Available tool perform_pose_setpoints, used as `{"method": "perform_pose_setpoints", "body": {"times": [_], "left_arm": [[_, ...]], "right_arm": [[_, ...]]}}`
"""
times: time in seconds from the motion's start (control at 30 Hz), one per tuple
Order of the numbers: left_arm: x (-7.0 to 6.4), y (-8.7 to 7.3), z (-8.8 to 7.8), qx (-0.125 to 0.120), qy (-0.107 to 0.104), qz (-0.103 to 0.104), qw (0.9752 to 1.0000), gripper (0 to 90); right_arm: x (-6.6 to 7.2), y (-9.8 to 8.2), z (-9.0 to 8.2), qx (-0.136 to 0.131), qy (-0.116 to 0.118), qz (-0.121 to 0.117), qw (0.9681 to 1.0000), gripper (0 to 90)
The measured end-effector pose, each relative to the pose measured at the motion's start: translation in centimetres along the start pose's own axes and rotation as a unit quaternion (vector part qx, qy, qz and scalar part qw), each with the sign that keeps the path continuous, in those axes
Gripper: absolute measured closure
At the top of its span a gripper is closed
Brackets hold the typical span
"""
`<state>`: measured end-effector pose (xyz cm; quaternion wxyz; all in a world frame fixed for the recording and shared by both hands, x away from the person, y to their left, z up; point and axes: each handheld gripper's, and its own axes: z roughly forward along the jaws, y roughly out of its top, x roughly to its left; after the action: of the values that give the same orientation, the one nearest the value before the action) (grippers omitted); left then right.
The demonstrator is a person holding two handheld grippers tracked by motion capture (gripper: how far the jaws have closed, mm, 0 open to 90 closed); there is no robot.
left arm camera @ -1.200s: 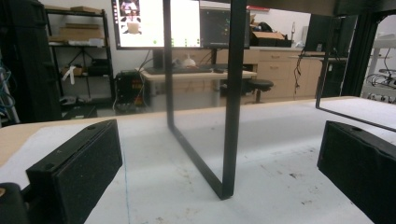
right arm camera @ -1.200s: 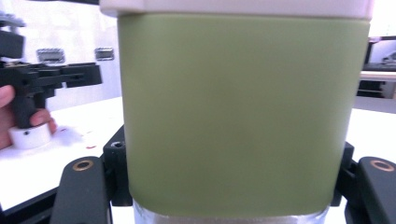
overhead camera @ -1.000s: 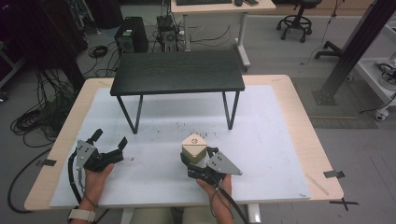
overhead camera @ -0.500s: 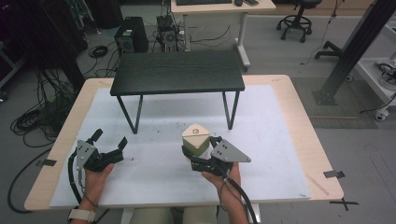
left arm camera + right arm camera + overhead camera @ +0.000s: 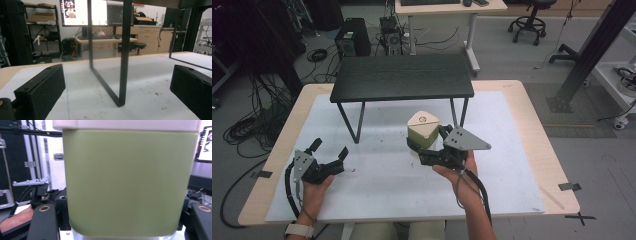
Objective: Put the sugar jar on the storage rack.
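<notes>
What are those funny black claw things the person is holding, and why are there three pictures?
Those are grabbing tools with two jaws, one in each of the person's hands. One picture looks down from above the table. The other two come from little cameras riding on the tools, looking along their black jaws.

The left gripper rests on the white table mat with its jaws wide apart and nothing between them. Its camera looks at a thin leg of the small black table standing on the mat.

The right gripper is shut on an olive-green container with a cream lid and rounded corners, held up off the mat. It sits so close to that camera that it looks like a big green wall.
</notes>
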<state>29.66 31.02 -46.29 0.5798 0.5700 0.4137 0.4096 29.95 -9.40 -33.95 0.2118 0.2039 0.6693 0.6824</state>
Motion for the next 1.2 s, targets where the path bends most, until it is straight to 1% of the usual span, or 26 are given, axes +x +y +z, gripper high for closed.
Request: {"method": "perform_pose_setpoints", "body": {"times": [0.03, 0.07, 0.1, 0.13, 0.2, 0.33, 0.47, 0.53, 0.6, 0.67, 0.7, 0.87, 0.93, 1.0, 1.13, 1.2], "left_arm": [[0.0, 0.0, 0.0, 0.0, 0.0, 0.0, 1.0, 0.2], [0.0, 0.0, 0.0, 0.0, 0.0, 0.0, 1.0, 0.2], [0.0, 0.0, 0.0, 0.0, 0.0, 0.0, 1.0, 0.2], [0.0, 0.0, 0.0, 0.0, 0.0, 0.0, 1.0, 0.2], [0.0, 0.0, 0.0, 0.0, 0.0, 0.0, 1.0, 0.2], [0.0, 0.0, 0.0, 0.0, 0.0, 0.0, 1.0, 0.2], [0.0, 0.0, 0.0, 0.0, 0.0, -0.001, 1.0, 0.2], [0.0, 0.0, 0.0, 0.0, 0.0, -0.001, 1.0, 0.2], [0.0, 0.0, 0.0, 0.0, 0.0, -0.001, 1.0, 0.2], [0.0, 0.0, 0.0, 0.0, 0.0, -0.001, 1.0, 0.2], [0.0, 0.0, 0.0, 0.0, 0.0, -0.001, 1.0, 0.2], [0.0, 0.0, 0.0, 0.0, 0.0, -0.001, 1.0, 0.2], [0.0, 0.0, 0.0, 0.0, 0.0, -0.001, 1.0, 0.2], [0.0, 0.0, 0.0, 0.0, 0.001, -0.001, 1.0, 0.2], [0.0, 0.0, 0.0, 0.0, 0.001, -0.001, 1.0, 0.2], [0.0, 0.0, 0.0, 0.0, 0.001, -0.001, 1.0, 0.2]], "right_arm": [[-0.4, 0.6, 0.0, 0.005, 0.004, -0.005, 1.0, 29.9], [-0.4, 0.6, 0.0, 0.005, 0.004, -0.005, 1.0, 29.9], [-0.6, 1.0, 0.1, 0.009, 0.007, -0.008, 0.9999, 29.9], [-0.6, 1.0, 0.1, 0.009, 0.007, -0.008, 0.9999, 29.9], [-0.9, 1.9, 0.2, 0.011, 0.012, -0.011, 0.9998, 29.9], [-1.2, 2.7, 0.4, 0.011, 0.017, -0.016, 0.9997, 29.9], [-1.5, 4.2, 0.8, 0.004, 0.023, -0.021, 0.9995, 29.9], [-1.6, 4.4, 0.9, 0.002, 0.024, -0.02, 0.9995, 29.9], [-1.9, 5.3, 1.2, -0.006, 0.028, -0.019, 0.9994, 29.9], [-2.0, 5.5, 1.3, -0.007, 0.029, -0.02, 0.9993, 29.9], [-2.2, 6.1, 1.6, -0.004, 0.031, -0.023, 0.9992, 29.9], [-2.7, 7.3, 2.3, -0.001, 0.036, -0.027, 0.999, 29.9], [-2.8, 7.5, 2.4, -0.001, 0.036, -0.029, 0.9989, 29.9], [-3.0, 8.2, 2.9, -0.002, 0.042, -0.036, 0.9985, 30.0], [-3.2, 8.7, 3.2, -0.005, 0.046, -0.035, 0.9983, 29.9], [-3.4, 9.2, 3.7, -0.007, 0.05, -0.035, 0.9981, 29.9]]}}
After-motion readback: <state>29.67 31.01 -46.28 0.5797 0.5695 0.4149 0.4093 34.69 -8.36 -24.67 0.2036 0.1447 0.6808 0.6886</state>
